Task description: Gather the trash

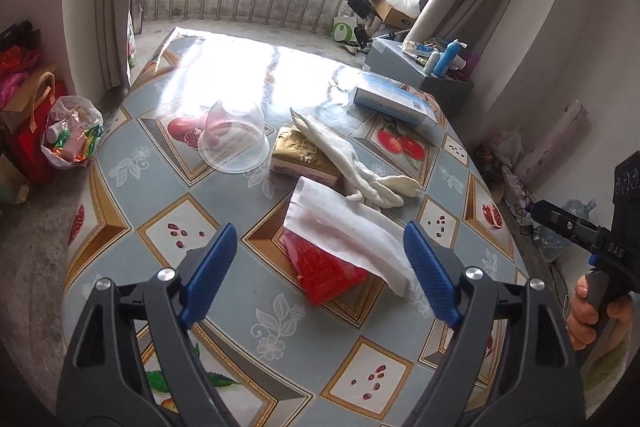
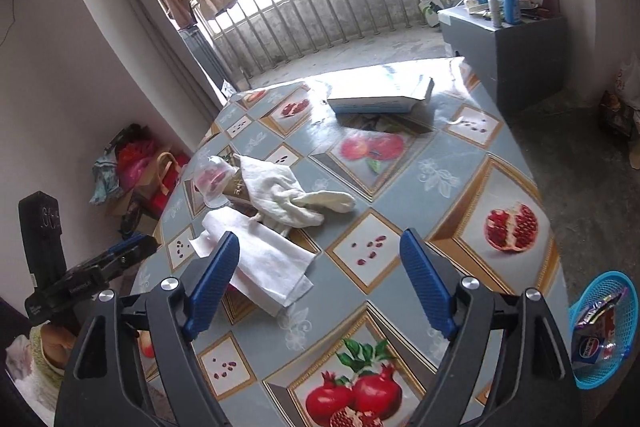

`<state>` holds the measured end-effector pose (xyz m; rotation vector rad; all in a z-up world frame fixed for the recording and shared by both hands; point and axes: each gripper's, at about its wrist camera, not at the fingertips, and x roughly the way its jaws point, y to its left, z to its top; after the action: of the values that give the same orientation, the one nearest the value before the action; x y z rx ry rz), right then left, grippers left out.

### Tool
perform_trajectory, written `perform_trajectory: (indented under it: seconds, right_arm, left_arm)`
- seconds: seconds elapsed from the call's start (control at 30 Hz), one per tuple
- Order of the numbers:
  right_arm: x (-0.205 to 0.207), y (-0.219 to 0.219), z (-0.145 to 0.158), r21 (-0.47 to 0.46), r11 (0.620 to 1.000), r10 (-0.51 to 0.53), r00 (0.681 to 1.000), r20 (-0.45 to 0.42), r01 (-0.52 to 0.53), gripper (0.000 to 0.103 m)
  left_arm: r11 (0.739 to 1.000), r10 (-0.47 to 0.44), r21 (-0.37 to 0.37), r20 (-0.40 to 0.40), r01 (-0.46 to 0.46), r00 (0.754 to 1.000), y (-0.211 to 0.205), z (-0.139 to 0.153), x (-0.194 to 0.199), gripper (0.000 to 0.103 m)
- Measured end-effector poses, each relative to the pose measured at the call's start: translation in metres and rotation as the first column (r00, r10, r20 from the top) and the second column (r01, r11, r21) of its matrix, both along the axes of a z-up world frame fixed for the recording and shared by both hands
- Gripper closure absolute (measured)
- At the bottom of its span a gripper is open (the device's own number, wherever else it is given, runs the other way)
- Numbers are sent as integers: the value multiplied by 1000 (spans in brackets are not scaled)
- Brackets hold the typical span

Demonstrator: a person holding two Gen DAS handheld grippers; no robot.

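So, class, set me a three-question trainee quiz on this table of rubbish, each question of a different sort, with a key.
1. True or false: the clear plastic cup stands upright on the patterned tablecloth.
2. What lies directly under the white paper tissue?
A. a flat red packet
B. a green bottle
C. a metal spoon
3. Fill in: the blue mesh basket sits at the table's ____ edge in the right wrist view.

Key
1. False: it lies tipped on its side.
2. A.
3. Right. The open left gripper and the open right gripper hold nothing.
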<state>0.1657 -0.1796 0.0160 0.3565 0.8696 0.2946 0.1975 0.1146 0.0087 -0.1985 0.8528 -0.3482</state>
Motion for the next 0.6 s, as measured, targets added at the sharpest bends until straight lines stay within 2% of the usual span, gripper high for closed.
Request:
perform_trajectory:
  seconds: [0.2, 0.37, 0.5, 0.6]
  right_arm:
    - [64, 34, -18, 56, 995, 83, 995, -54, -80, 28]
    - [112, 54, -35, 137, 983, 137, 985, -103, -122, 28]
    - [149, 77, -47, 196, 969, 179, 975, -135, -151, 28]
    - [175, 95, -61, 203, 965, 203, 965, -169, -167, 28]
  left_arm:
    - [998, 56, -2, 36, -56, 998, 4, -8, 38, 40]
    - [990, 142, -17, 80, -141, 987, 17, -7, 88, 42]
    - [980, 200, -25, 42, -199, 979, 30, -12, 132, 41]
    - [973, 223, -42, -52, -225, 973, 35, -31, 161, 41]
